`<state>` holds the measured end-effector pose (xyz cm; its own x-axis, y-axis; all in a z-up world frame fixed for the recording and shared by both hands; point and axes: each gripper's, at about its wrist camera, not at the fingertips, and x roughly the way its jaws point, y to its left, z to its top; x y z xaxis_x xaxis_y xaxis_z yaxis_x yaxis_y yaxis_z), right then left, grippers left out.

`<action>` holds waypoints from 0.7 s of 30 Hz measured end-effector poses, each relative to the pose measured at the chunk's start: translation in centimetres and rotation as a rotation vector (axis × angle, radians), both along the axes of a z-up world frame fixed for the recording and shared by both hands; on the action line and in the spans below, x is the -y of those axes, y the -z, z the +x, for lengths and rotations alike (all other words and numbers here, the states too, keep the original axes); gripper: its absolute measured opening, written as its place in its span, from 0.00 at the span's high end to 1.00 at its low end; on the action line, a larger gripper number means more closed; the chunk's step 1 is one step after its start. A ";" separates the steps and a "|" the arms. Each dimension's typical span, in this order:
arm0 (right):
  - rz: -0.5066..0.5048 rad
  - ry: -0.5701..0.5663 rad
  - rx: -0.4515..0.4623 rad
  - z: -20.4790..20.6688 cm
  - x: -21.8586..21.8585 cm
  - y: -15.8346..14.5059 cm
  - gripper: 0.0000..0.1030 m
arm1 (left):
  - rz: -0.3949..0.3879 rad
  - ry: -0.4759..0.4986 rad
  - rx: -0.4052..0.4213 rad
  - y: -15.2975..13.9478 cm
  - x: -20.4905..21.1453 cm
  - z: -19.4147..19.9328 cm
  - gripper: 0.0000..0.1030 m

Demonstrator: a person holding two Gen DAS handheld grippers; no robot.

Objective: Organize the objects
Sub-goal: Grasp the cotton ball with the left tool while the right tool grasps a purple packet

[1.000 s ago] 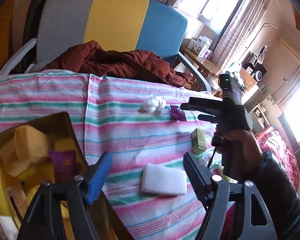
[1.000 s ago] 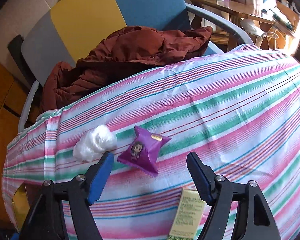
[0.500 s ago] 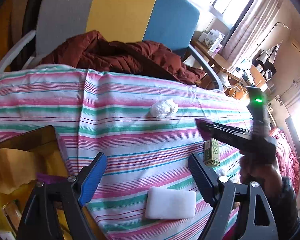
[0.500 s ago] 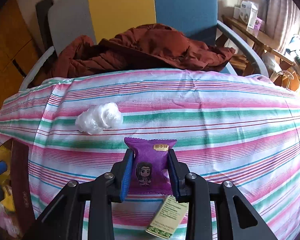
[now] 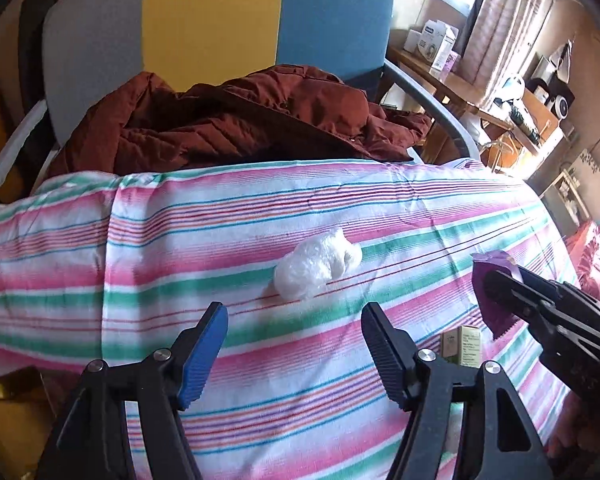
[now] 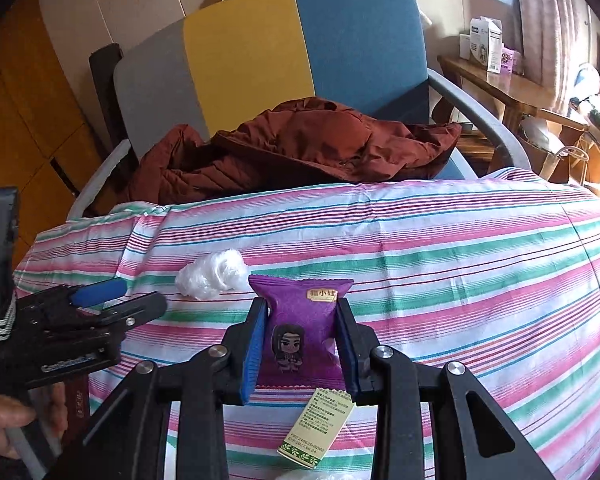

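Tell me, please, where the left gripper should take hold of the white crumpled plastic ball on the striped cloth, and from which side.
Grip the white crumpled plastic ball across its narrower middle, coming from above. It lies loose and elongated on the striped cloth, with free space on both long sides. The open left gripper is already just before it.

Glossy purple foil packet [image 6: 300, 328] between ribbed blue rubbery pads [image 6: 253, 354]. Beyond claw: crinkled white plastic wad [image 6: 212, 268] on matt striped cotton cloth [image 6: 460, 264]. Below claw: matt paper carton [image 6: 318, 426].
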<state>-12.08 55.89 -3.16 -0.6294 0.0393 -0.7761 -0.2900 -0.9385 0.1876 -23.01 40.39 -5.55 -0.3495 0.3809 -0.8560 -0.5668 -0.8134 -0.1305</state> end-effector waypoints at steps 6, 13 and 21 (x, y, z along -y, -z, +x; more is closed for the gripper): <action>-0.022 -0.002 -0.009 0.2 -0.3 -0.1 0.67 | -0.066 0.072 -0.026 1.9 -3.5 -1.2 0.32; 0.006 -0.017 0.013 -0.1 0.0 0.5 0.67 | -0.042 0.068 0.044 4.2 -4.0 -2.2 0.58; 0.037 -0.084 -0.006 -0.2 1.8 0.3 0.67 | 0.082 0.007 0.013 -0.8 2.0 2.7 0.59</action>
